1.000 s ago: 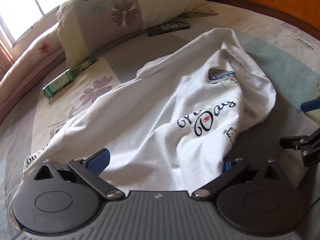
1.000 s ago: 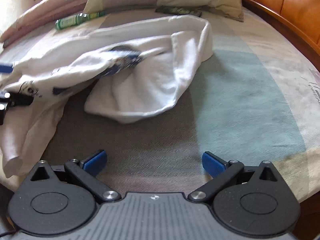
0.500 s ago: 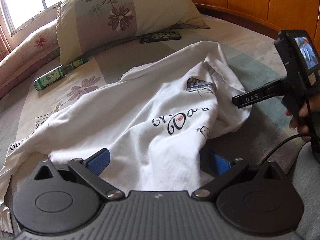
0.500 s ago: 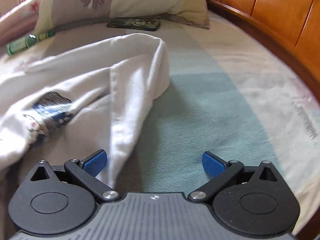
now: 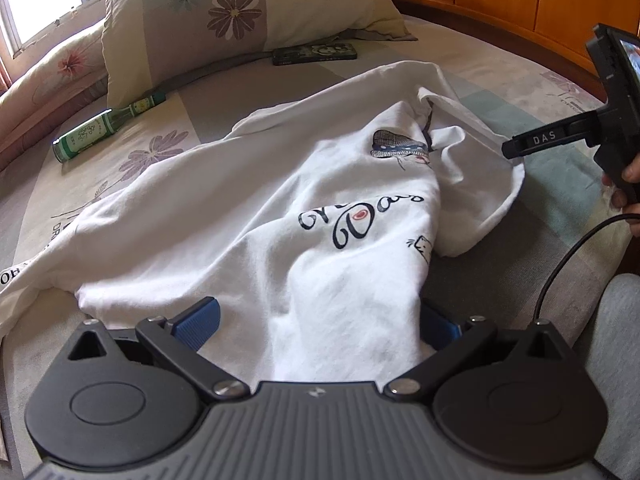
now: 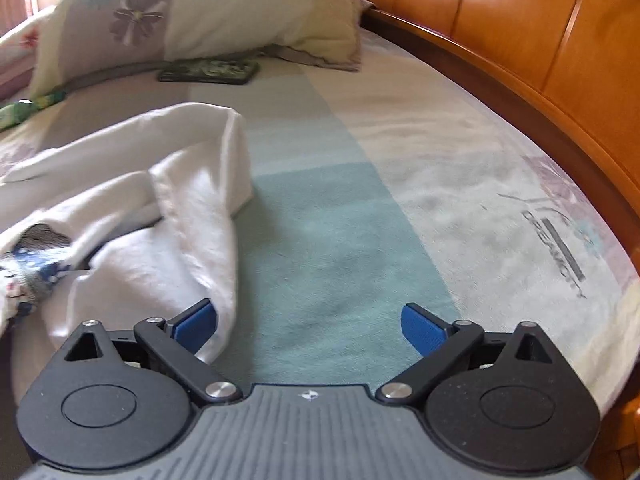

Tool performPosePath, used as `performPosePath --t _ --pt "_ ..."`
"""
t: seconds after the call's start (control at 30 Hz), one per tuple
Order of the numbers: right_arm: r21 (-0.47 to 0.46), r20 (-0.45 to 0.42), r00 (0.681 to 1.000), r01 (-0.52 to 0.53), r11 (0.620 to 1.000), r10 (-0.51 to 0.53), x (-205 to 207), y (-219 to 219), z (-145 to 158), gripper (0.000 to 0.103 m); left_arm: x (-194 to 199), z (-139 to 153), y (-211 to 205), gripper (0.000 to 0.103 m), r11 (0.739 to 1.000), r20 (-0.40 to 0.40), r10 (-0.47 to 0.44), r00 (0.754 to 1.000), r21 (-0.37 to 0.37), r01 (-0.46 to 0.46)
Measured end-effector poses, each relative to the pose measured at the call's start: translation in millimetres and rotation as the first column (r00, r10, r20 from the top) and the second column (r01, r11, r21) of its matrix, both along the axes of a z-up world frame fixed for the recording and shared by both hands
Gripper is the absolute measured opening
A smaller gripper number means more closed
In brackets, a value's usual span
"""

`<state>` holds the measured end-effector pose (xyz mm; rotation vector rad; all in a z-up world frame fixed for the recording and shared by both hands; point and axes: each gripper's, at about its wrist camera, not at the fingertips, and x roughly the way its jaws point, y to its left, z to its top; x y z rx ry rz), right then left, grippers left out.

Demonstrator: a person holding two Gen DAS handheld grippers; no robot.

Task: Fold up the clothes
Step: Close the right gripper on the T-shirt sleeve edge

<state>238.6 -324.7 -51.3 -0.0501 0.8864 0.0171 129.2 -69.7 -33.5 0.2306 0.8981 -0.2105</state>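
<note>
**Left wrist: white shirt bunched between spread claw pads**

Left wrist view: left claw [image 5: 318, 322] spread wide over the bed [image 5: 224, 100], blue pads apart, a ridge of the white T-shirt [image 5: 256, 216] running up between them. Cloth against the inner side of the right-hand pad, hiding part of it; clear of the left-hand pad. No pinch visible. Shirt crumpled across the middle of the bed, printed lettering and a small mushroom figure facing up. Beyond it, a green bottle [image 5: 106, 128], a dark flat case [image 5: 315, 53] and a flowered pillow [image 5: 240, 12]. At the right edge, the right claw's black body, held in a hand [image 5: 624, 188], cable trailing down.

Right wrist view: right claw [image 6: 310, 326] with pads far apart and closing, mostly bare teal sheet between them. Shirt's edge [image 6: 192, 220] draped beside the left-hand pad, touching it. Wooden headboard [image 6: 520, 28] curving along the right.
</note>
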Motion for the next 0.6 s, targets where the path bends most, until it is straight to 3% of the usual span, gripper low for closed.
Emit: performPosePath --t 0.13,0.2,0.33,0.43,0.6 --pt "0.09 -0.028 0.997 -0.072 0.993 0.075 0 10 -1 0.061 0 -2 1 0.102 1.0 -0.009 0.007 1.0 -0.005 -0.007" --pt "0.119 -0.032 0.996 -0.084 0.989 0.089 -2 14 -3 0.051 -1 -2 1 0.102 1.0 -0.009 0.005 1.0 -0.002 -0.005" --pt "0.154 -0.028 0.992 -0.115 0.981 0.121 -8 16 -3 0.02 -2 -3 1 0.102 1.0 -0.014 0.003 1.0 -0.002 -0.003" --pt "0.133 -0.023 0.989 -0.14 0.981 0.144 -10 19 -2 0.008 -3 -4 0 0.102 1.0 -0.018 0.005 1.0 -0.006 -0.005" --pt "0.059 0.013 0.994 -0.113 0.992 0.112 -2 5 13 0.005 -4 -2 -1 0.102 1.0 -0.013 0.0 1.0 -0.002 0.0"
